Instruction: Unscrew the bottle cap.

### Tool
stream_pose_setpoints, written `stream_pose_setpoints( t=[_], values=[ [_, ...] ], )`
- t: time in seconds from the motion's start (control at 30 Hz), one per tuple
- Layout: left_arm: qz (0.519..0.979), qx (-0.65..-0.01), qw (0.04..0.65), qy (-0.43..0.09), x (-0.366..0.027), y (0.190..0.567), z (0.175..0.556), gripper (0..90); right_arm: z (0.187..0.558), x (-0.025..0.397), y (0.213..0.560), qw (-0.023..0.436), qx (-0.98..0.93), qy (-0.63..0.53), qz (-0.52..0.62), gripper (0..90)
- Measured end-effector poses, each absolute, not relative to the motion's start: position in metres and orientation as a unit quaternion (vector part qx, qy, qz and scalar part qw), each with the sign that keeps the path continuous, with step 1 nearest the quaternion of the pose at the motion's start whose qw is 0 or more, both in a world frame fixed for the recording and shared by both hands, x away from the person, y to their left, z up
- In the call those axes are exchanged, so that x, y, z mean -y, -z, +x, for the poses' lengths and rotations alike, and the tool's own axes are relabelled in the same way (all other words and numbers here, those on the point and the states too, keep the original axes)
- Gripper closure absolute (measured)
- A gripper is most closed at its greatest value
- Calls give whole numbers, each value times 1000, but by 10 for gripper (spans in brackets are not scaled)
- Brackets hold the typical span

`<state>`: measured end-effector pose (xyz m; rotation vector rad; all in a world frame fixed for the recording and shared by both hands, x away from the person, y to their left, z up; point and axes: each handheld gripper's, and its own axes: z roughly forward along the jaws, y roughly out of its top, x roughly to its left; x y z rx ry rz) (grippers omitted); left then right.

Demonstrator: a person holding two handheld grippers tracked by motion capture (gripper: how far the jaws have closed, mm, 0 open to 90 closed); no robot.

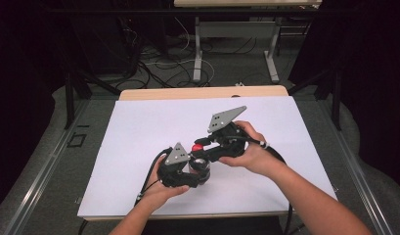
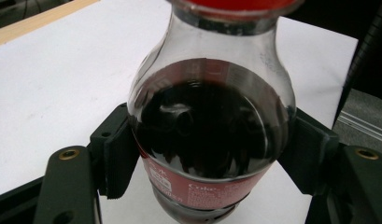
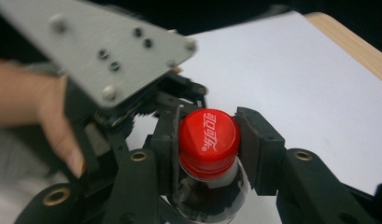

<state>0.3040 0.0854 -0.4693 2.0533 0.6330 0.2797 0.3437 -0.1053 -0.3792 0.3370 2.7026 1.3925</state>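
A small clear cola bottle (image 2: 209, 135) with dark drink, a red label and a red cap (image 3: 208, 135) stands near the middle of the white sheet (image 1: 153, 122). My left gripper (image 2: 209, 161) is shut on the bottle's body, one pad (image 2: 117, 154) on each side. From the right, my right gripper (image 3: 207, 144) is shut on the cap, which is pinched between its jaws. In the high view the cap (image 1: 198, 147) shows red between the left gripper (image 1: 200, 169) and the right gripper (image 1: 200, 146). Whether the base rests on the sheet is hidden.
The white sheet covers a wooden table whose far edge (image 1: 202, 92) shows. Beyond it lie floor cables (image 1: 163, 63) and another table's legs (image 1: 197, 49). In the right gripper view, the left gripper's grey plate (image 3: 109, 51) and a hand (image 3: 44, 107) are close at left.
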Motion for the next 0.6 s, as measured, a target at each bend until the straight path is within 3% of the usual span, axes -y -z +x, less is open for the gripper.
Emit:
stream_pose_setpoints(
  t=[0.1, 0.4, 0.6],
  values=[
    [841, -239, 473, -106, -86, 468, 303, 299, 356, 108, 374, -2, -893, -449, 28, 617],
    [851, -211, 472, -92, -83, 465, 298, 299, 380, 112, 372, -89, -884, -452, -78, 617],
    [854, -214, 465, -95, -82, 467, 299, 299, 387, 115, 370, -94, -877, -466, -64, 616]
  ],
)
